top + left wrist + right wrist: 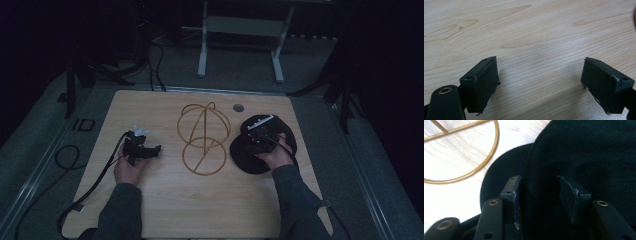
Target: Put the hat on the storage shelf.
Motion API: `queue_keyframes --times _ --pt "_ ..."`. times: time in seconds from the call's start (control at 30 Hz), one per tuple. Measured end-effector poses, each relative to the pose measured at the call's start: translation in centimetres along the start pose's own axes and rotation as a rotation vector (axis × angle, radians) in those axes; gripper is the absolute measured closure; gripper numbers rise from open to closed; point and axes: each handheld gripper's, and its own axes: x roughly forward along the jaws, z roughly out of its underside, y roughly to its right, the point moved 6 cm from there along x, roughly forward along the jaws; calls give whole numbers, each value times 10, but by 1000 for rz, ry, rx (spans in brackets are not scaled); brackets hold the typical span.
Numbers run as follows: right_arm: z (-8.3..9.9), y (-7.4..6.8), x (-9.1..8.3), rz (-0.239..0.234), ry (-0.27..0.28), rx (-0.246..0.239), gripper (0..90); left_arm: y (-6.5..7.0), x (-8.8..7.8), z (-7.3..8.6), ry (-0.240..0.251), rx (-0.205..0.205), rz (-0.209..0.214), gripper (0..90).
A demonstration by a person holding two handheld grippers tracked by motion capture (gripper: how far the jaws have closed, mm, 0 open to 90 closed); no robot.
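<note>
2 hand-held tongs at a pale wooden worktop (165, 200) with rounded corners, 1 in each hand of a person whose grey sleeves enter from the near edge.

Left tongs (142, 149) held low over bare wood at the left side, cable trailing off toward the near left corner. Seen in the left gripper view as left tongs (540, 86) spread wide, 2 black pads well apart, nothing between them, plain wood grain underneath.

Right tongs (262, 139) set down upon a black felt hat with a round brim (245, 155) at the right side of the worktop. Seen in the right gripper view as right tongs (540, 195) partly spread, 1 jaw at each side of a raised fold of the hat's (586, 152) black fabric; whether pinching it or merely straddling it, cannot tell.

Gold wire stand made of 2 rings and a hoop (204, 137) standing at the middle of the worktop, between both tongs, just beside the hat's brim, apart from it. Curved gold ring of that stand (491, 157) lying on the wood beyond the brim in the right gripper view.

Small round grommet hole (238, 107) near the far edge.
</note>
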Motion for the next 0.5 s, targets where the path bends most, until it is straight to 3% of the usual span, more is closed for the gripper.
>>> queue_keyframes --times 0.3,0.5 --pt "-3 2 11 -66 -70 51 548 0 0 0 0 1 0 138" --pt "-5 2 15 -104 -89 66 617 0 0 0 0 0 0 138"
